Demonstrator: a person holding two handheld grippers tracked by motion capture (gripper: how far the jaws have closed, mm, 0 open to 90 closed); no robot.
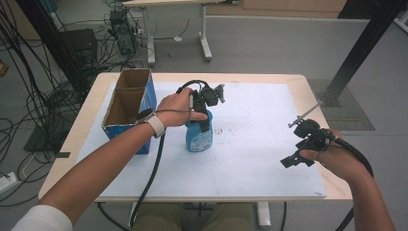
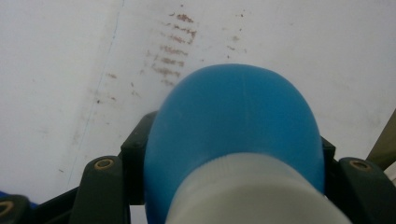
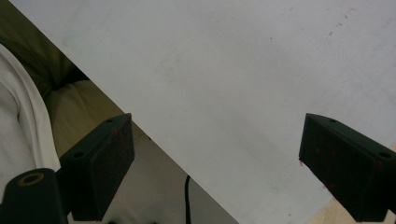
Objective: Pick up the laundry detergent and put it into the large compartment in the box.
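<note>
No text could be read anywhere. The blue bottle carried a pale label with print too small to make out, and the white board bore faint brownish marks beside the bottle that formed no legible letters or numbers.

1 blue bottle, 1 cardboard box, 2 claws: left, right.

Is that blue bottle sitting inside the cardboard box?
No, the blue bottle stands on the white board beside the cardboard box, clamped by the left gripper.
</note>
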